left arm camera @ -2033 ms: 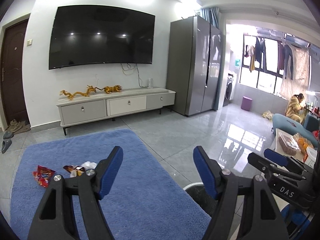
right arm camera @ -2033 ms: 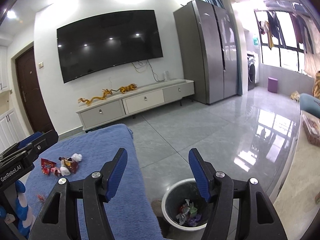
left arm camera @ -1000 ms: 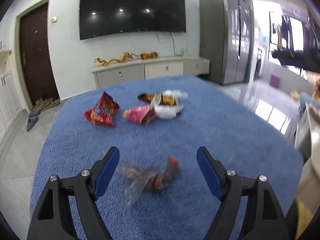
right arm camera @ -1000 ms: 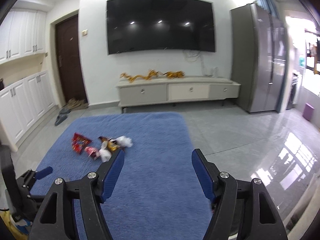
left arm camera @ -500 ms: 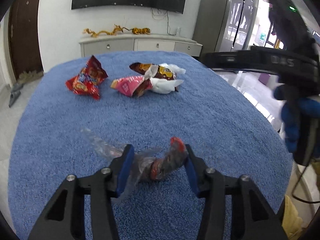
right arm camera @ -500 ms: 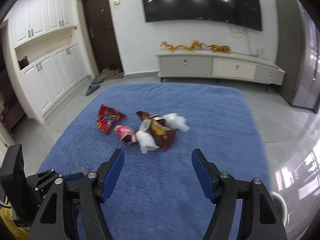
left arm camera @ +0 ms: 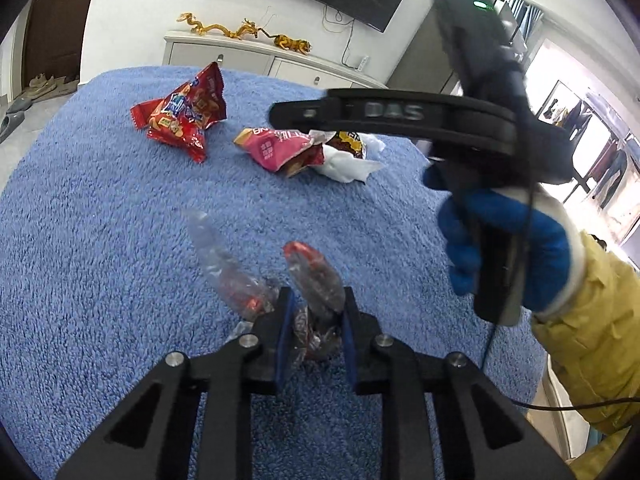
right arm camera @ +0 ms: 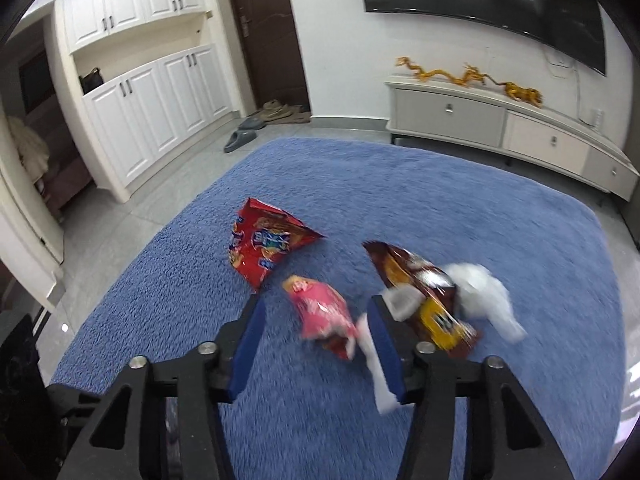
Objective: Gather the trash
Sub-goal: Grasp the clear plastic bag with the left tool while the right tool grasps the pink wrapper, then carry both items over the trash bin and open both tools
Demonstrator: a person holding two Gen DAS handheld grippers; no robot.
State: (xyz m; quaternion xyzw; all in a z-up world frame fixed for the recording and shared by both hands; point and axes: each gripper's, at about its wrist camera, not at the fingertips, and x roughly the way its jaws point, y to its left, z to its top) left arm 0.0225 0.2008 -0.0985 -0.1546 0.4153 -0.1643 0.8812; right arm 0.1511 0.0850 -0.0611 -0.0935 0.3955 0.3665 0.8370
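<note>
Left claw (left arm camera: 313,322) around clear wrapper (left arm camera: 316,280)

Your left gripper (left arm camera: 314,334) has a black frame with triangular cut-outs, silver round screws at the joints, and thin blue pads on the inner sides of the two fingers. Your right gripper (right arm camera: 316,344) is built the same way: black arms, silver screws, blue pads. On its side, the black bar carries the grey letters "DAS", and a small green light shows on the black box above. Your right hand (left arm camera: 508,256) wears a blue glove with a white cuff, then a mustard-yellow sleeve (left arm camera: 592,344). A thin black cable (left arm camera: 490,344) hangs beside the sleeve.
</note>
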